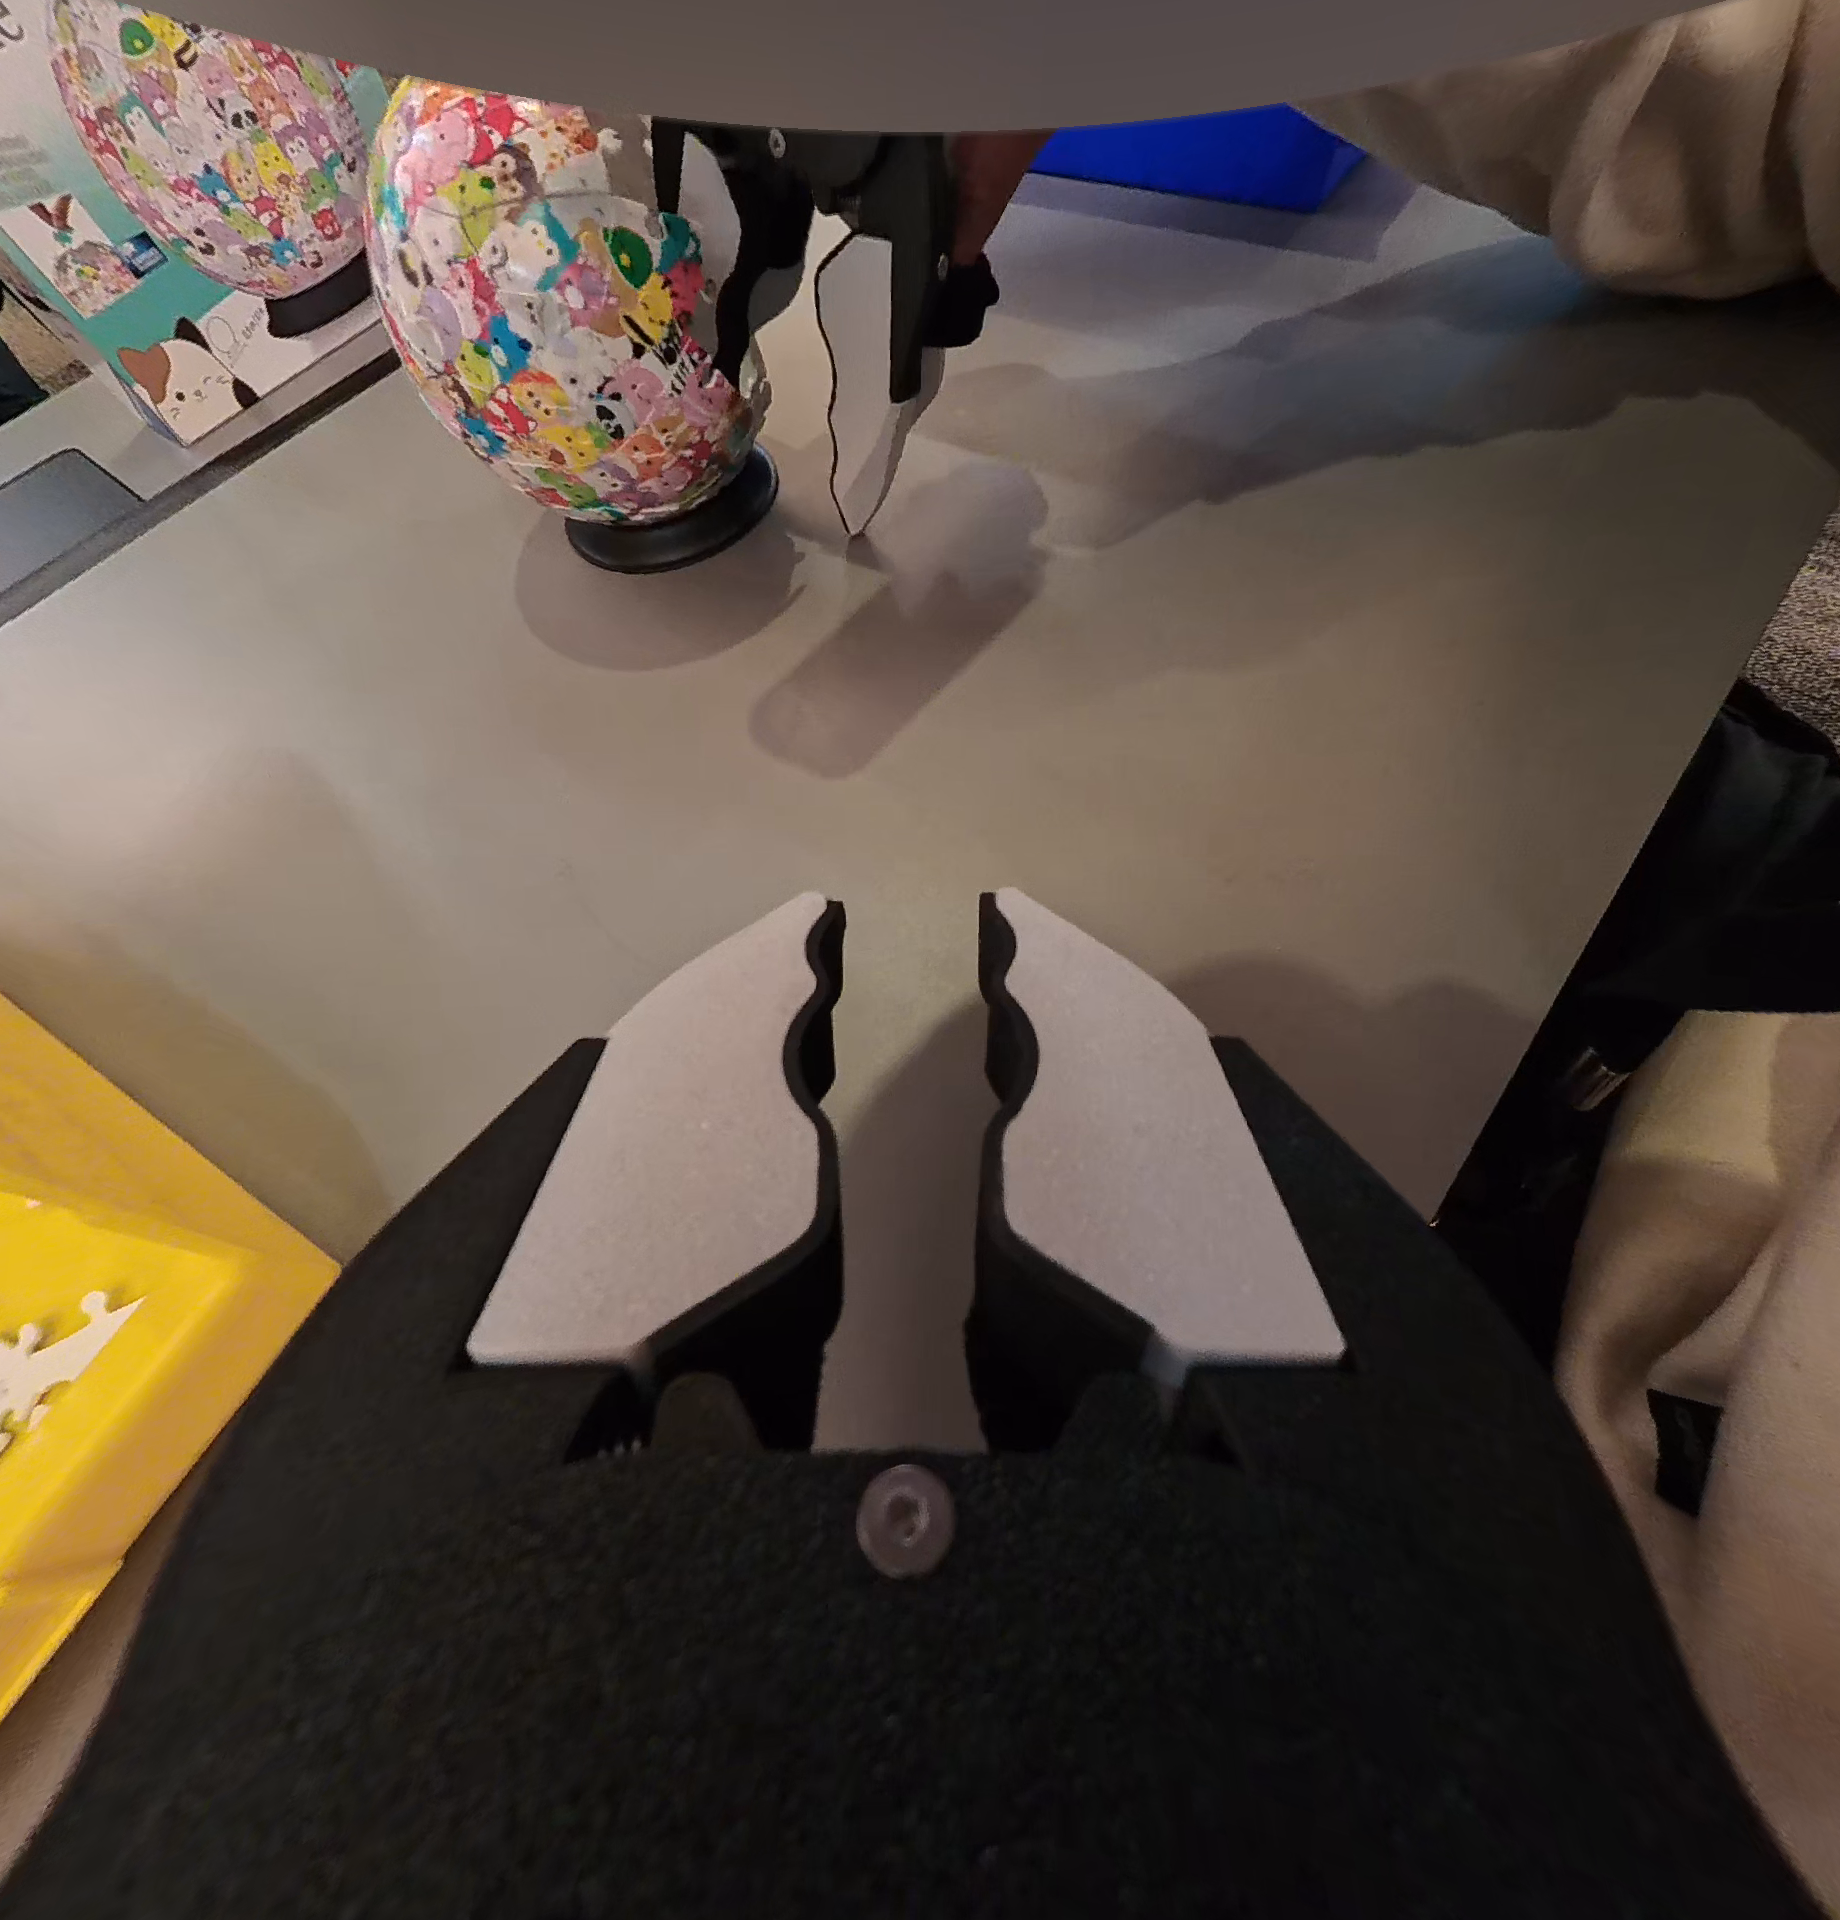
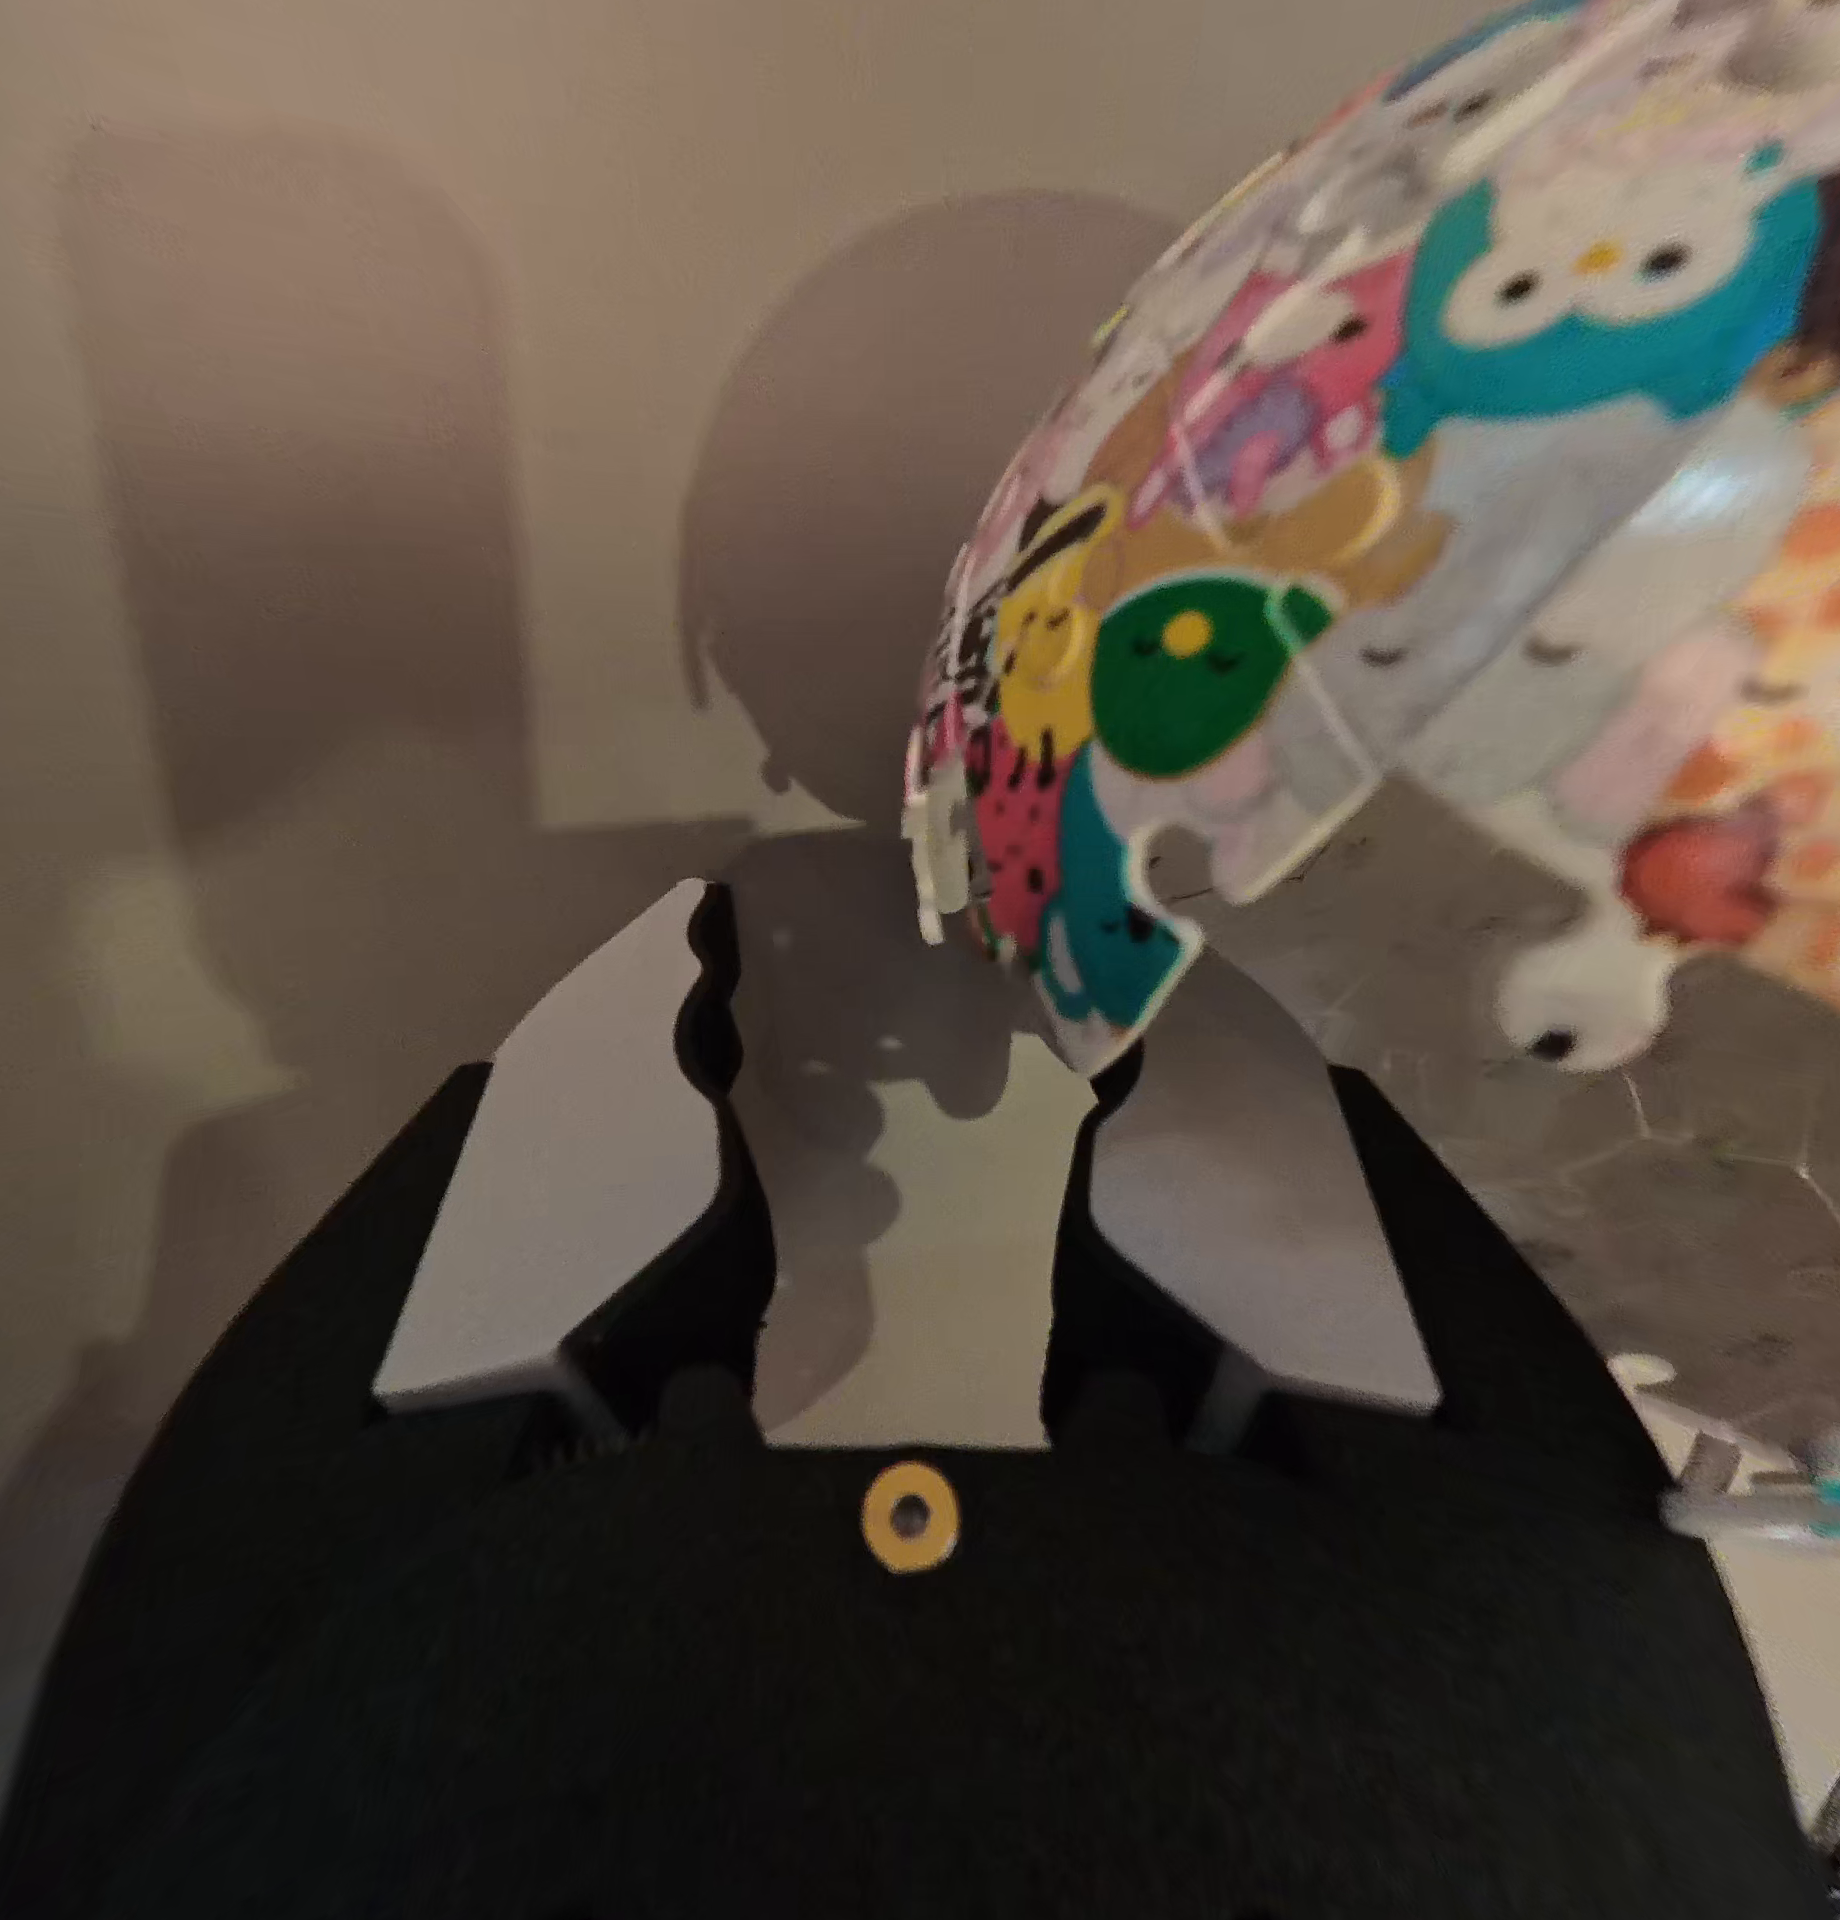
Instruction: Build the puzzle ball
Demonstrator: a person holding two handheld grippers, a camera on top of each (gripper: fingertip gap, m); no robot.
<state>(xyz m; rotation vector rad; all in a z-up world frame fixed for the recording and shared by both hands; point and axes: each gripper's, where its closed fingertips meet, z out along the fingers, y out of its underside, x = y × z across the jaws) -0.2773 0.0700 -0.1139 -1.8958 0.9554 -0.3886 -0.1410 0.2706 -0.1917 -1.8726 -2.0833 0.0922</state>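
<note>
Puzzle ball (image 1: pixel 563 322) on black stand (image 1: pixel 677 525), upper left of worktop (image 1: pixel 1103 790), mostly built, gap open. Left claw (image 1: pixel 911 909) narrow, empty. Right claw (image 2: pixel 921 997) wide, empty, beside gap. Loose pieces (image 1: pixel 22 1361) in yellow bin (image 1: pixel 116 1226), lower left.

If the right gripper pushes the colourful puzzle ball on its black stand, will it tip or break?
The colourful, partly built puzzle ball sits on a small black round stand, so it would probably roll off or tip. An unfinished jagged edge shows the shell is thin and hollow: likely light, and its pieces may pop apart.
</note>
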